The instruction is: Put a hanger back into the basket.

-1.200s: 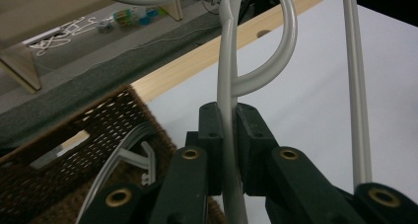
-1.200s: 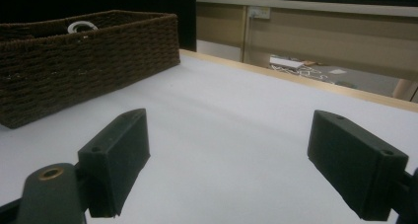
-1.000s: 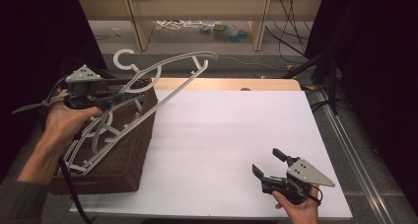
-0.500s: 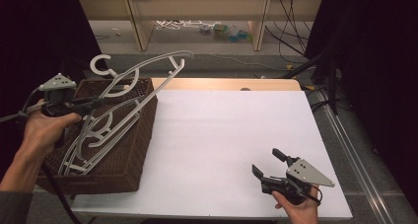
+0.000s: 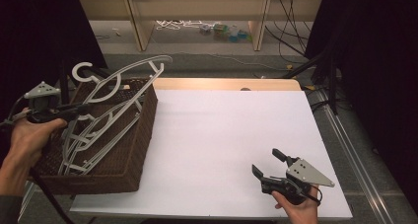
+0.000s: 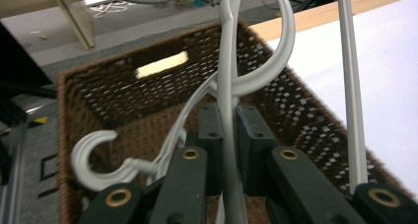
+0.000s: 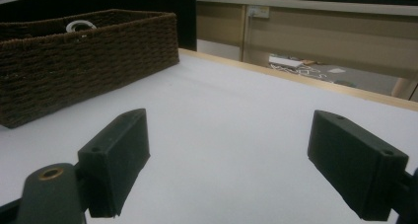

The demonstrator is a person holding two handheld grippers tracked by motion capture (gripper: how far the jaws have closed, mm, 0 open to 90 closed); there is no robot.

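Pinched between the left gripper's pads is a thin bar of one white hanger, its hook end jutting above the wicker basket's far rim while its lower part slopes down inside, beside other hangers lying there. Probably two or three are stacked; the tangle is hard to count. To place it well, lower the hanger flat along the basket's length before letting go, so the hook clears the rim. Well right of the basket, the right gripper rests on the white table, jaws spread and empty.
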